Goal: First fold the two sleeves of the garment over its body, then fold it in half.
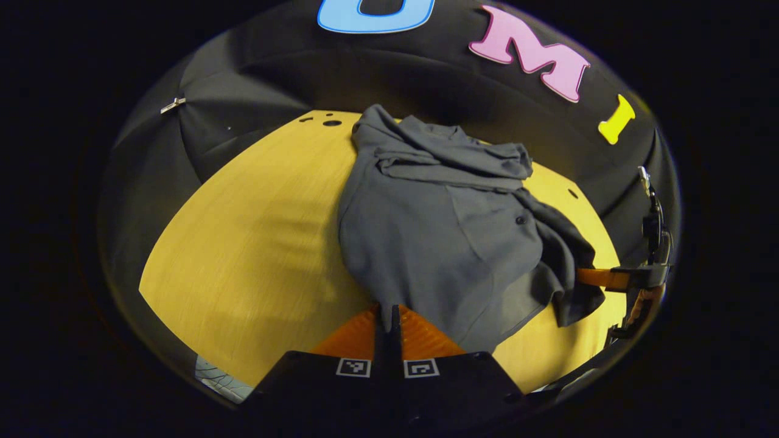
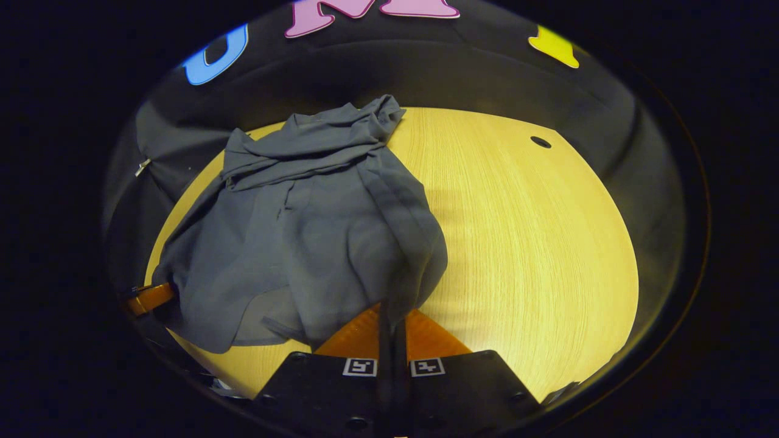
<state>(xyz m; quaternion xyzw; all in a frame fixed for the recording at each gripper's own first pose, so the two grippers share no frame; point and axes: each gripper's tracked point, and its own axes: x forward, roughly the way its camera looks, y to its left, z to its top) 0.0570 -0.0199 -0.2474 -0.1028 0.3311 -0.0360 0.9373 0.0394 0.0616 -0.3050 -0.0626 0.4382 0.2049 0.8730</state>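
Note:
A grey garment (image 1: 438, 225) lies bunched on the yellow wooden table (image 1: 255, 231), its far end crumpled near the booth wall. In the left gripper view, my left gripper (image 1: 389, 313) is shut on the garment's near hem, which hangs lifted from it. The right gripper (image 1: 593, 277) shows at the garment's right edge there. In the right gripper view, my right gripper (image 2: 389, 316) is shut on a fold of the garment (image 2: 304, 231) at its near right corner. The left gripper's finger (image 2: 149, 298) pokes out under the cloth at the left.
The table (image 2: 523, 243) has bare wood to the right of the garment in the right gripper view, with a small round hole (image 2: 540, 142) near its far edge. More holes (image 1: 331, 123) sit at the far edge in the left gripper view. Black cloth walls surround the table.

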